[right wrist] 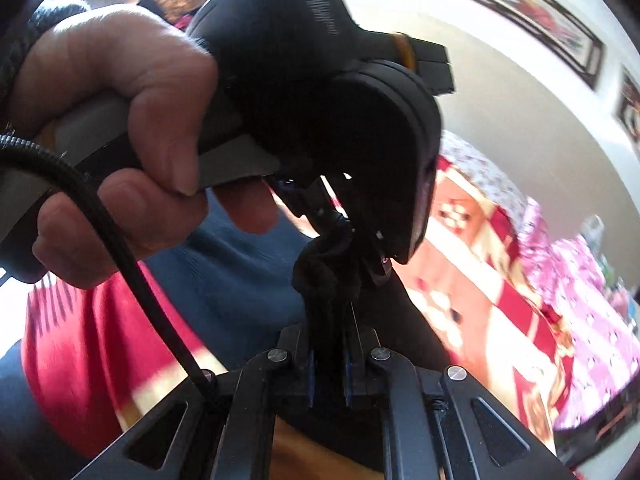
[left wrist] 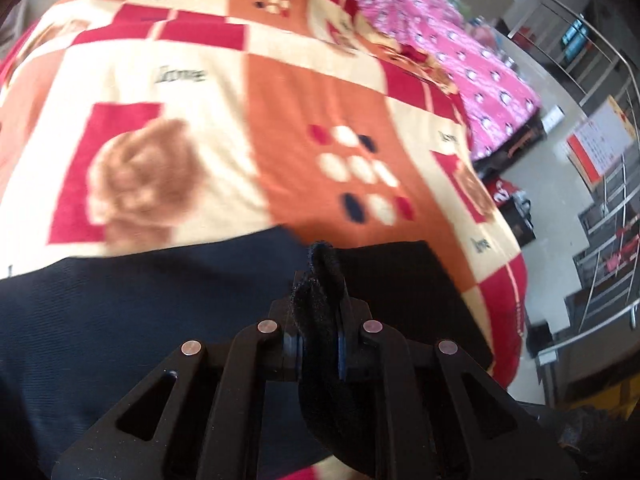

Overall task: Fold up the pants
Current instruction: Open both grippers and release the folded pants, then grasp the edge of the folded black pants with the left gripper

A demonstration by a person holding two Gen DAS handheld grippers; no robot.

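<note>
The dark navy pants [left wrist: 140, 320] lie spread across the near part of a patterned blanket [left wrist: 224, 92]. My left gripper [left wrist: 320, 284] is shut on a bunched fold of the pants that sticks up between its fingers. In the right wrist view my right gripper [right wrist: 330, 320] is shut on a bunch of the same dark pants [right wrist: 328, 268], lifted off the bed. The other hand-held gripper, its black body [right wrist: 320, 92] held by the person's hand [right wrist: 120, 120], sits directly ahead and very close, pinching the same bunch from the far side.
The bed carries an orange, red and cream blanket and a pink printed sheet [left wrist: 472, 68] at the far right. Metal racks [left wrist: 608, 216] and a grey floor [left wrist: 552, 184] lie right of the bed. A black cable [right wrist: 120, 248] crosses the right wrist view. Framed pictures [right wrist: 528, 4] hang on the wall.
</note>
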